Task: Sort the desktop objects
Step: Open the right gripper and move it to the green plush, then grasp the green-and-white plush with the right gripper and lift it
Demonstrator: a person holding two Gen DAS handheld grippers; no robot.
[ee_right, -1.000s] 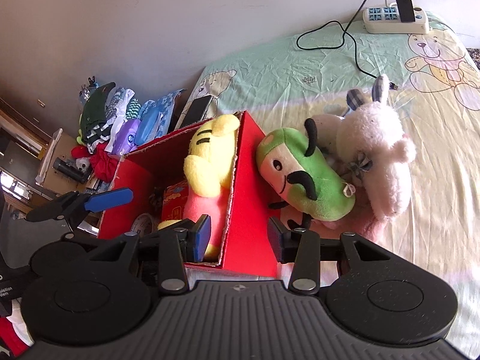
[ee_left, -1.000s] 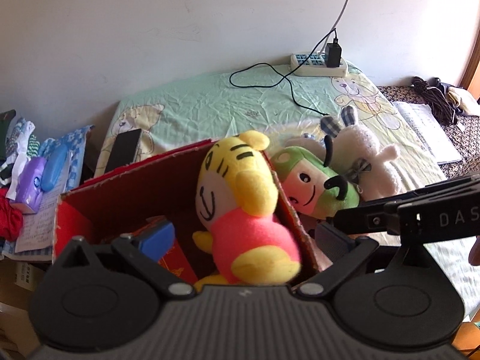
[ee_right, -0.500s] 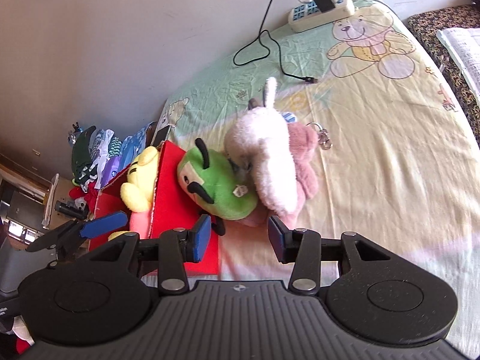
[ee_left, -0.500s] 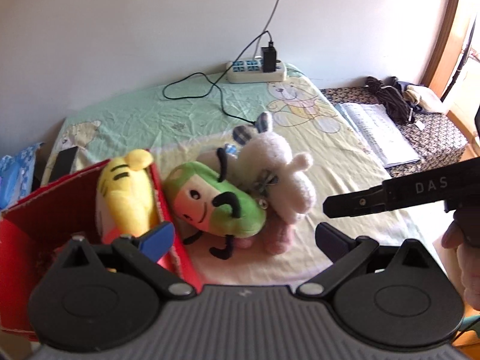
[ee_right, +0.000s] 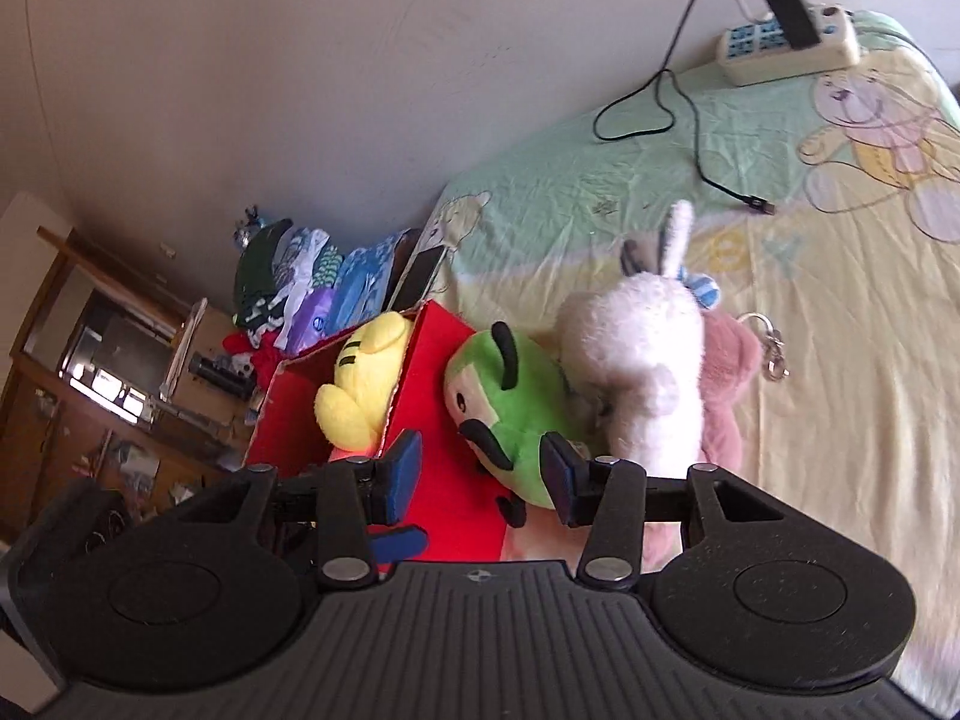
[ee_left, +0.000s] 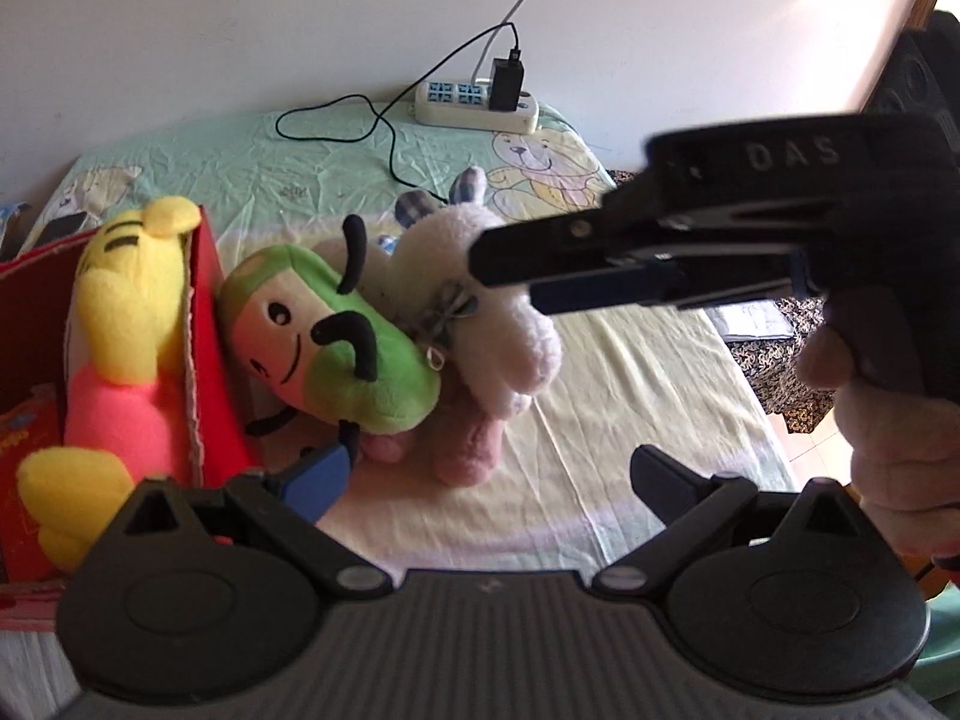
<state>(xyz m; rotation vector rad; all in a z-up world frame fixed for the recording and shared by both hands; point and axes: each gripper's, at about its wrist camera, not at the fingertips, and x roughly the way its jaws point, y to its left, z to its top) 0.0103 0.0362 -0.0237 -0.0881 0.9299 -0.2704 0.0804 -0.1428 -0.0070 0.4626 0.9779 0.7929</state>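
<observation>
A yellow tiger plush (ee_left: 126, 312) (ee_right: 360, 384) stands inside the red box (ee_left: 204, 324) (ee_right: 432, 360). A green plush (ee_left: 336, 348) (ee_right: 510, 396) leans on the box's outer wall, beside a white rabbit plush (ee_left: 516, 348) (ee_right: 642, 348) that lies on a pink plush (ee_left: 468, 450) (ee_right: 726, 372). My right gripper (ee_right: 480, 474) (ee_left: 510, 282) is open, with the green plush just beyond its fingers; contact cannot be told. My left gripper (ee_left: 489, 474) is open and holds nothing, low in front of the plush pile.
A hand (ee_left: 888, 438) holds the right gripper at the right. On the bear-print sheet (ee_left: 630, 372) lie a power strip (ee_left: 474, 105) (ee_right: 786, 48) with a black cable (ee_left: 384, 132), a phone (ee_left: 60, 228) and a keyring (ee_right: 774, 348). Cluttered shelves stand left of the box.
The left view swung right from the box to the plush pile. The right gripper came in over the pile, closer to the green plush. Both stayed open.
</observation>
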